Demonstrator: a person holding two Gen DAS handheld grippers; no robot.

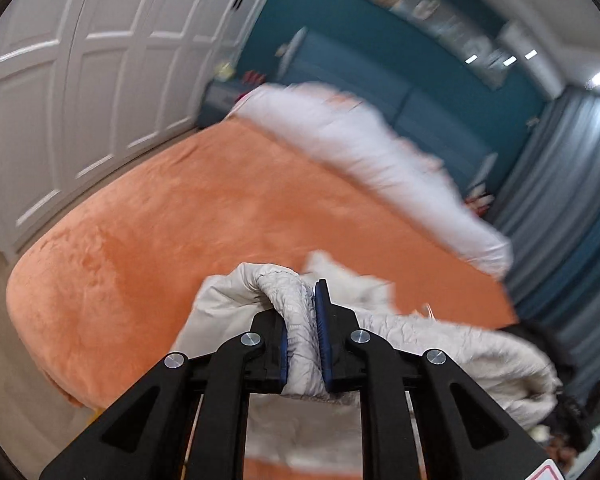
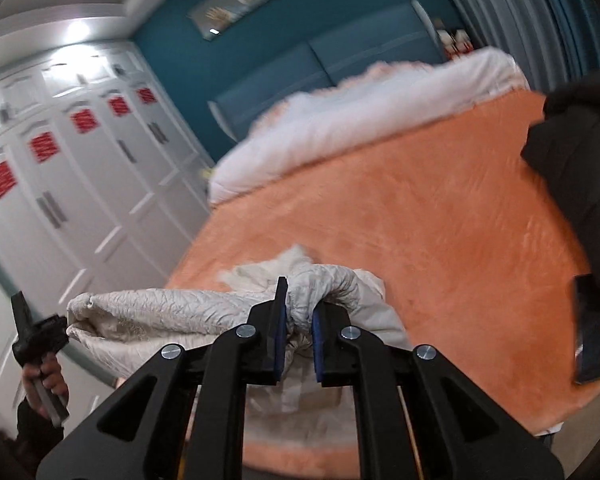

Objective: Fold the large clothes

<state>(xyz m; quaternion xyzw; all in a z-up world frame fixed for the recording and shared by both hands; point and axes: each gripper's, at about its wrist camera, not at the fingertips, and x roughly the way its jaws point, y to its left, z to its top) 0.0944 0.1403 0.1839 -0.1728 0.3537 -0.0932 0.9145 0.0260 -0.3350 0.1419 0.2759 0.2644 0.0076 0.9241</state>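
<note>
A cream, crinkled padded garment (image 1: 460, 348) hangs stretched between my two grippers above the near end of an orange bed (image 1: 180, 232). My left gripper (image 1: 300, 300) is shut on a bunched edge of the garment. My right gripper (image 2: 300, 300) is shut on the other bunched edge of the garment (image 2: 160, 312). In the right wrist view the left gripper (image 2: 32, 332) shows at the far left, held in a hand, with the garment's end in it. The lower part of the garment hangs out of sight below the fingers.
A white quilt (image 2: 360, 120) lies along the head of the bed (image 2: 420, 208) by a blue headboard (image 2: 320, 64). A black garment (image 2: 580, 168) and a dark phone (image 2: 590, 328) lie on the bed's right side. White wardrobes (image 1: 80, 100) stand to the left, grey curtains (image 1: 572, 200) to the right.
</note>
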